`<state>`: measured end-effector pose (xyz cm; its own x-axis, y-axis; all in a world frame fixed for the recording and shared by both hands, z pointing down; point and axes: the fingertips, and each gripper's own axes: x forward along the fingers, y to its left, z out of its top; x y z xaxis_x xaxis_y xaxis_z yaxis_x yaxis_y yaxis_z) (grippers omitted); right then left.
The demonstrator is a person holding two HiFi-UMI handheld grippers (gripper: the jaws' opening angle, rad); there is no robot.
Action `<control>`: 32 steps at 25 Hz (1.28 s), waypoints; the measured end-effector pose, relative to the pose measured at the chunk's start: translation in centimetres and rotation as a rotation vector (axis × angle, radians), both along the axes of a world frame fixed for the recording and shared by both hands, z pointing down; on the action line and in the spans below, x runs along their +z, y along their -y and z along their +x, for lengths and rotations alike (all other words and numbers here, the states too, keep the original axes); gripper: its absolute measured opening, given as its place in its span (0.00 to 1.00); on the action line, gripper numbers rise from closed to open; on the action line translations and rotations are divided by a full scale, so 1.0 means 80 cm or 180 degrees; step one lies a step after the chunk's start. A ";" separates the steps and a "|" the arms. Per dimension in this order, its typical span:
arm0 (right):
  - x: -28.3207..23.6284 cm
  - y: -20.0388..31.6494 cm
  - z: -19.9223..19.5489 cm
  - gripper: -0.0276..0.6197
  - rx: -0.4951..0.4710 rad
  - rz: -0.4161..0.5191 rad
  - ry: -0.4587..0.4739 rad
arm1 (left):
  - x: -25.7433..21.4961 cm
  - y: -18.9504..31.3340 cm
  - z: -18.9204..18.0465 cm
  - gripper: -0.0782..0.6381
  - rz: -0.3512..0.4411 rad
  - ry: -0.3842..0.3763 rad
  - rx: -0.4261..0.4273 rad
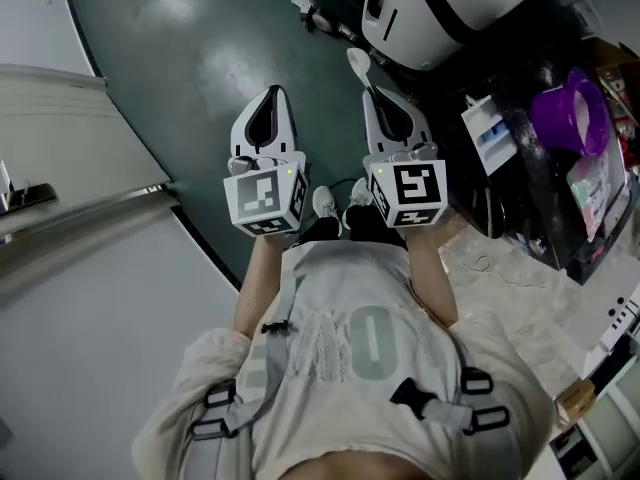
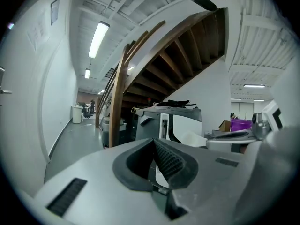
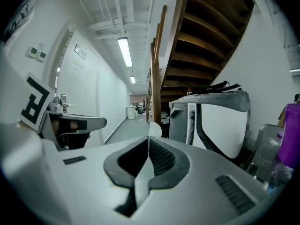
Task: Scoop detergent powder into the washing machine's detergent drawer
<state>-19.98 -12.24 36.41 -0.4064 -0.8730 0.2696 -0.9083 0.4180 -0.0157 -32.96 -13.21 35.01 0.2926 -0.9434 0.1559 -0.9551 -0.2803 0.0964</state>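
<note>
Head view: right tool clamps a white scoop, bowl jutting ahead; left tool closed, empty.

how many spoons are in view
1: a white spoon clamped in the right gripper's jaws, bowl sticking out ahead. More may be hidden in the clutter at right.

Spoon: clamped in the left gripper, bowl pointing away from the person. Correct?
Not quite. The spoon is clamped in the right gripper, not the left gripper. The right gripper view shows its handle pinched between the jaws. The bowl does point away from the person.
</note>
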 end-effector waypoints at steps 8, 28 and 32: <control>-0.016 -0.005 0.142 0.06 0.0683 0.0108 0.0040 | -0.029 0.022 0.153 0.14 0.0132 -0.0038 0.0709; -0.022 -0.177 0.478 0.06 0.2989 0.0236 0.0134 | -0.049 -0.065 0.550 0.14 0.0174 -0.0110 0.2972; -0.022 -0.192 0.500 0.06 0.3314 0.0233 0.0107 | -0.043 -0.070 0.583 0.14 0.0138 -0.0101 0.3283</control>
